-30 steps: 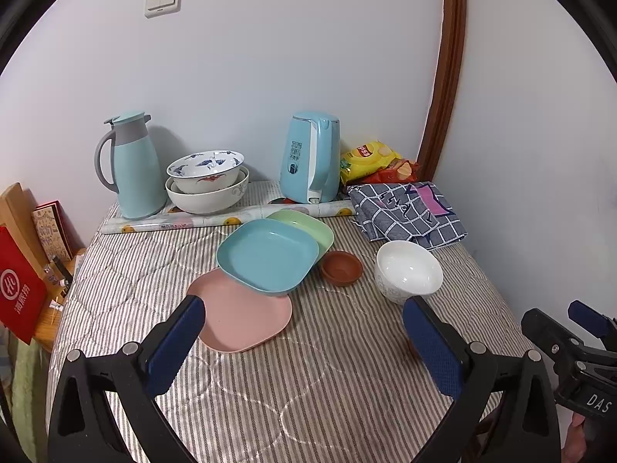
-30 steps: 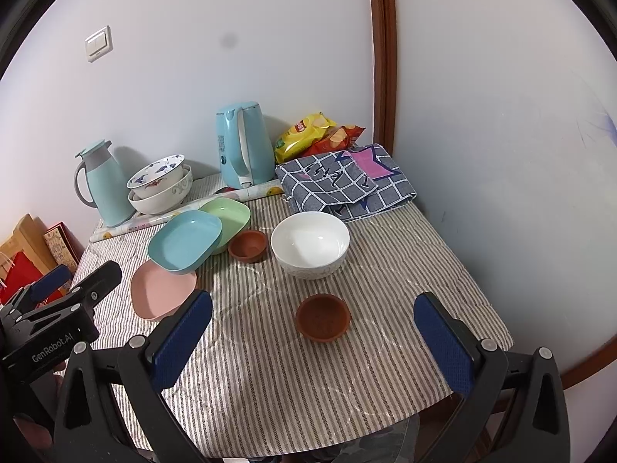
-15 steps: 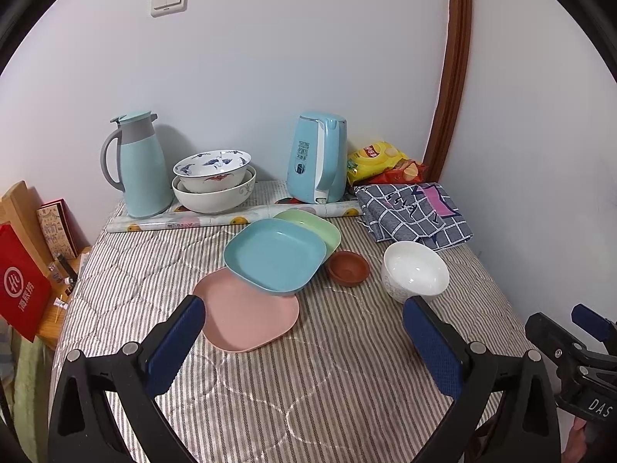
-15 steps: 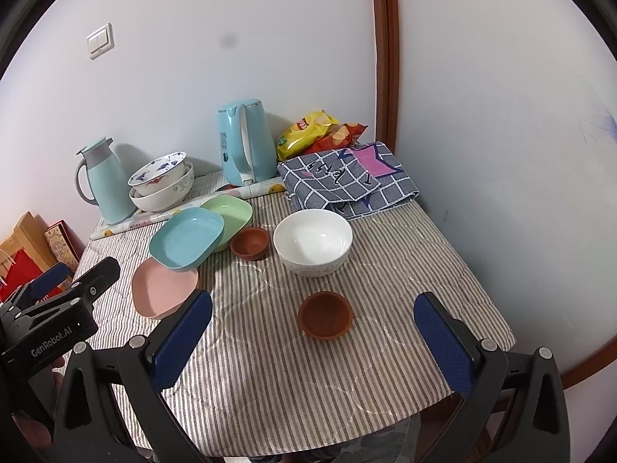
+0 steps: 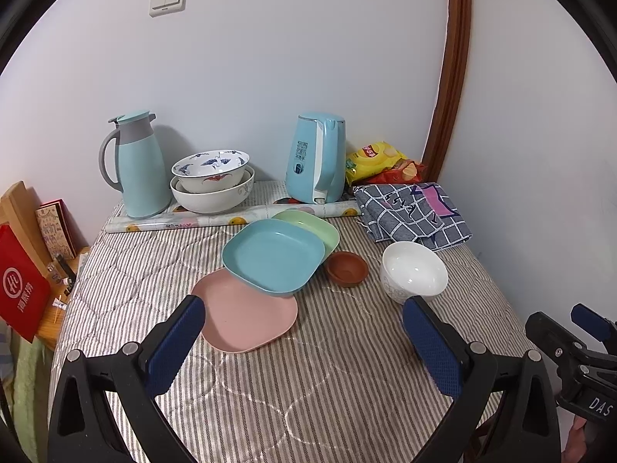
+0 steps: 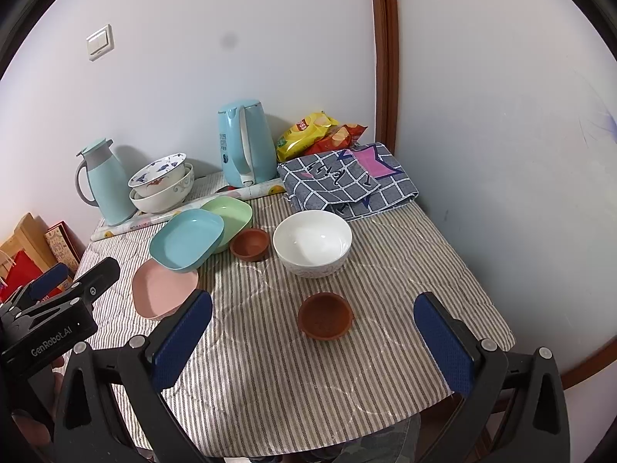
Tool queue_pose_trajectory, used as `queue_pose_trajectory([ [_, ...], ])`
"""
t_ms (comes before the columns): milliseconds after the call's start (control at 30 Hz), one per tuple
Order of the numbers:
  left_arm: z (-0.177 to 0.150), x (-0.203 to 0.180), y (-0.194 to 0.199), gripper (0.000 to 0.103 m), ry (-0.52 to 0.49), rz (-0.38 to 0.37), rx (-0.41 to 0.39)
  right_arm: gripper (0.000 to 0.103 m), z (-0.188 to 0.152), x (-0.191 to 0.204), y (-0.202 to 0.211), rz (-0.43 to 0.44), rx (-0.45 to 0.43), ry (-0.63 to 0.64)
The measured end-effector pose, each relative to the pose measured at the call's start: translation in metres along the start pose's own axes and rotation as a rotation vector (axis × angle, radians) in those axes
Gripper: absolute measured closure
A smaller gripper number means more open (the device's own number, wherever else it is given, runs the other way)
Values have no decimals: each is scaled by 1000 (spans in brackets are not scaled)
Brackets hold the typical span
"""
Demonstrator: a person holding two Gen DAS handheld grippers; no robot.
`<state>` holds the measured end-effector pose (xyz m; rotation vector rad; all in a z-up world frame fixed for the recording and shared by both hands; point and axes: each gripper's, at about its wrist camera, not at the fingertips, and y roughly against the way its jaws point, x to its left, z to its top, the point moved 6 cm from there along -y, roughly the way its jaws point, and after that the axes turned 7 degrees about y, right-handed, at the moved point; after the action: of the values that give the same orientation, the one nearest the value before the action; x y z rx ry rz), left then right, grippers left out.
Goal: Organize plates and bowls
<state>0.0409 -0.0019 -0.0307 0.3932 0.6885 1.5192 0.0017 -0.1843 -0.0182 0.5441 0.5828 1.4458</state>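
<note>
Striped quilted cloth (image 6: 270, 366) covered the table. Nearest, both the left gripper (image 5: 304, 341) and right gripper (image 6: 314, 341) gaped wide, empty. Farther lay a small brown clay bowl (image 6: 325, 315), white ceramic bowl (image 6: 312, 242), then overlapping pink (image 5: 246, 314), blue (image 5: 273, 256) and green (image 5: 312, 227) square plates.

"GenRobot.AI" on left gripper (image 6: 58, 301), "DAS" on right gripper (image 5: 578, 332)

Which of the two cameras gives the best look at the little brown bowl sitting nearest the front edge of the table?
The right wrist view: the near brown bowl sits whole and unobstructed between the right gripper's open fingers, in front of the white bowl. The left wrist view does not show it; only the other brown bowl appears there.
</note>
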Motion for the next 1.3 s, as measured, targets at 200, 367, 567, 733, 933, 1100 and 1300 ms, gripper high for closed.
queue_pose_trajectory([
  [200,2,-1,-2,0,-2,-7,-1,0,0,2,-2,2,3,5],
  [367,5,-1,-8,0,6,1,6,0,4,2,-6,-7,3,9],
  [567,11,6,-21,0,20,3,18,0,8,5,-15,8,-2,11],
  [733,13,14,-41,0,20,13,44,0,12,12,-30,53,1,7],
  [933,15,24,-65,2,21,48,68,0,21,23,-54,80,8,28],
  [1100,21,35,-86,4,28,83,90,1,35,35,-77,116,18,41],
  [1300,27,51,-107,7,53,115,104,4,46,53,-106,164,40,76],
])
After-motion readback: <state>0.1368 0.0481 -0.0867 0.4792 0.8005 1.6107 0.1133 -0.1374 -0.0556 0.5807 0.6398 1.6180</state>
